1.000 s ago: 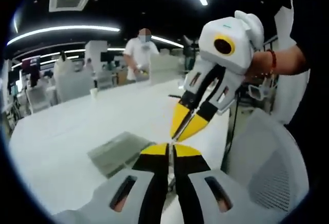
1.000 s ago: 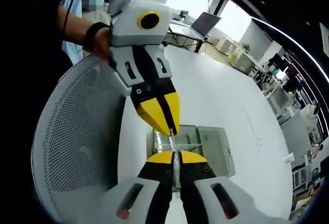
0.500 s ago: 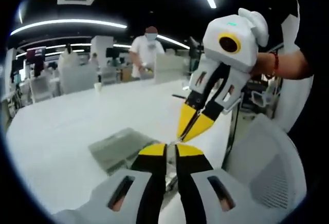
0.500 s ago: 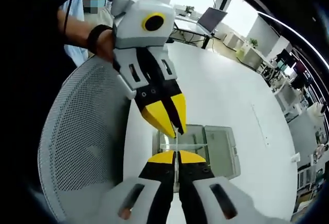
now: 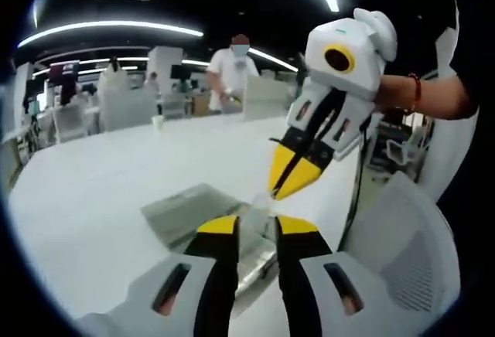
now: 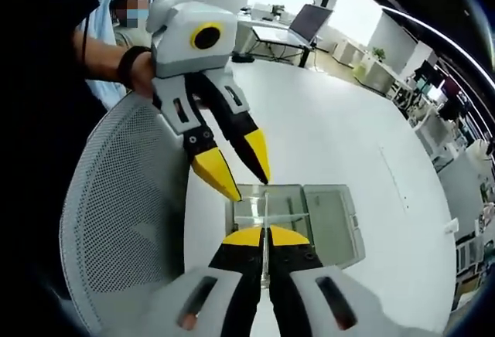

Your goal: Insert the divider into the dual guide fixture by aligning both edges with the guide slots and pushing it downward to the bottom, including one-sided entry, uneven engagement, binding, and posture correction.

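Note:
The divider (image 6: pixel 265 207) is a thin clear sheet, seen edge-on in the right gripper view, rising from my right gripper (image 6: pixel 264 236), which is shut on it. It hangs above the clear dual guide fixture (image 6: pixel 325 215) lying on the white table (image 6: pixel 348 128). My left gripper (image 6: pixel 249 188) reaches in from the upper left with its jaws spread on either side of the sheet's far end. In the left gripper view, my left gripper (image 5: pixel 257 227) stands open around the faint divider (image 5: pixel 259 207), and the right gripper (image 5: pixel 282 186) pinches it from above. The fixture (image 5: pixel 186 209) lies below, to the left.
A white mesh chair back (image 6: pixel 124 221) stands close to the table's near edge, also seen as the chair back (image 5: pixel 410 252). A person (image 5: pixel 236 74) stands beyond the far end of the table (image 5: pixel 100 175). A laptop (image 6: pixel 309 32) sits on a desk further off.
My left gripper's jaws have spread apart and let go of the divider. The right gripper stays shut on it. Both views have shifted slightly.

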### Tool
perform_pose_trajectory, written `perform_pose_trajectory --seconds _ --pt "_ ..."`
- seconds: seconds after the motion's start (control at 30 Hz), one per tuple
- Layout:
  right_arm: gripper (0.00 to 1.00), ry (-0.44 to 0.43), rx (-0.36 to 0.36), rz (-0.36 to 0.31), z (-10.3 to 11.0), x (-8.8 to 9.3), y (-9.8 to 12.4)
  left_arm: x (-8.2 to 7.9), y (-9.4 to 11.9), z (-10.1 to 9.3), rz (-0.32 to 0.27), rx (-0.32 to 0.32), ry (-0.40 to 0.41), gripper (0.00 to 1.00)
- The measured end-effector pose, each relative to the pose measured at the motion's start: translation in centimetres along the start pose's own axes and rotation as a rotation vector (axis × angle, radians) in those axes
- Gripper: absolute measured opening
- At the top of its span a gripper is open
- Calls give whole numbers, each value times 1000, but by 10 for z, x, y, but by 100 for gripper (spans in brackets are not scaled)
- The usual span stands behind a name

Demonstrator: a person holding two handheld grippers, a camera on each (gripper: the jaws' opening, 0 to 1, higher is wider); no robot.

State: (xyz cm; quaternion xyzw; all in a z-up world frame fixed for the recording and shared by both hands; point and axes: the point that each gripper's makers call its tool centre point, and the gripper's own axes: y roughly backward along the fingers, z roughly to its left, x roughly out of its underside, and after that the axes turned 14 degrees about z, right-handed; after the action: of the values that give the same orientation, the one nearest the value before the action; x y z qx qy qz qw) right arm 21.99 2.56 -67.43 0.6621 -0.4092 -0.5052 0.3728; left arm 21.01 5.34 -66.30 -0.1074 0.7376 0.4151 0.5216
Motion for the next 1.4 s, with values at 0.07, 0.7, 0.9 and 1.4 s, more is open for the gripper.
perform_pose_trajectory --seconds 0.07,0.7,0.9,1.4 --pt "0 -13 -12 -5 -2 0 -1 0 1 2 -3 -10 3 20" --pt "0 -100 -83 -20 -18 8 -12 2 8 11 -21 -45 45 39" --pt "0 -106 -98 -17 -20 11 -19 6 9 13 -7 -53 57 45" --pt "0 -96 -122 -1 -21 21 -34 7 7 18 -1 -68 70 58"
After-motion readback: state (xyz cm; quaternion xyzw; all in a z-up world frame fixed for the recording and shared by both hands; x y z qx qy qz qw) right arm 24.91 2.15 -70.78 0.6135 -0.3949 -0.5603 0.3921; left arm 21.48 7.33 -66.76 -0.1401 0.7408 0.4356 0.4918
